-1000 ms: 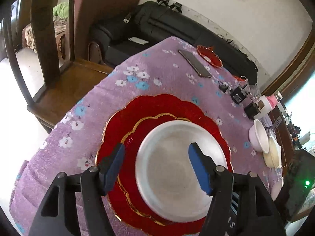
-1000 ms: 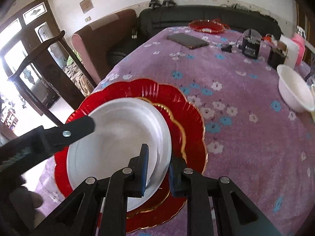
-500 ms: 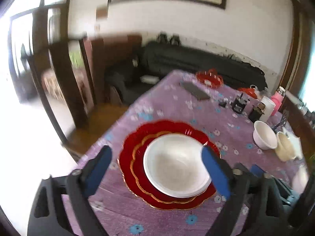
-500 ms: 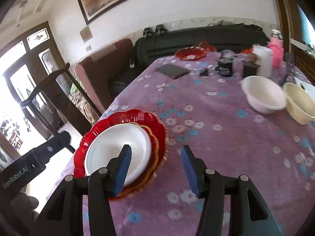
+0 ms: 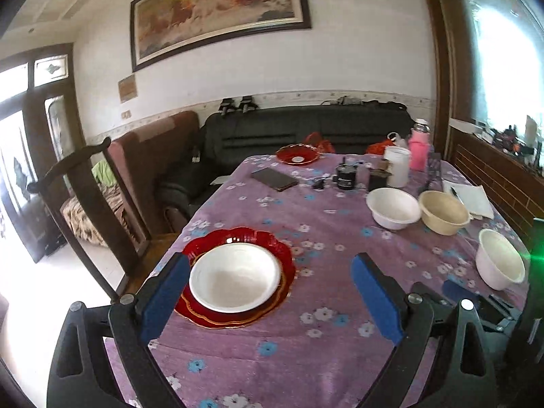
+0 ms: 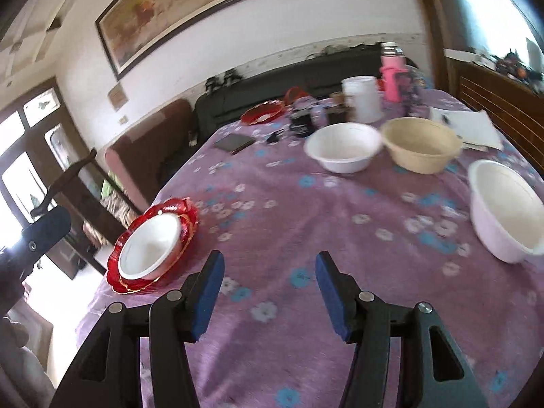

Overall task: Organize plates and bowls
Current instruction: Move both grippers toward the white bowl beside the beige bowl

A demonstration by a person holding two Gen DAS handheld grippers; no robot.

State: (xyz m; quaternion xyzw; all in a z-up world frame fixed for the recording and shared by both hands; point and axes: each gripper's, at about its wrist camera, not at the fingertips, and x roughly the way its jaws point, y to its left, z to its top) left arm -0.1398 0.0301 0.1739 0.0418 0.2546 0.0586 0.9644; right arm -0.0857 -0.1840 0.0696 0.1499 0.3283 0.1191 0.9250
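Observation:
A white plate [image 5: 235,276] lies stacked on red scalloped plates [image 5: 287,265] at the table's near left; the stack also shows in the right wrist view [image 6: 149,244]. My left gripper [image 5: 268,297] is open and empty, raised above and behind the stack. My right gripper [image 6: 268,287] is open and empty over bare cloth to the right of the stack. A white bowl [image 5: 392,207], a beige bowl [image 5: 443,212] and another white bowl [image 5: 499,263] stand at the right. A small red plate [image 5: 297,154] sits at the far end.
A purple flowered cloth [image 5: 306,340] covers the table. A phone [image 5: 273,178], a white cup [image 5: 396,166], a pink bottle [image 5: 419,149], small dark items and papers [image 5: 471,197] lie at the far right. A wooden chair [image 5: 88,210] stands at the left.
My right gripper let go of the white plate and opened. Both grippers pulled up and back from the stack, and the left opened wider. The white plate stays on the red plates.

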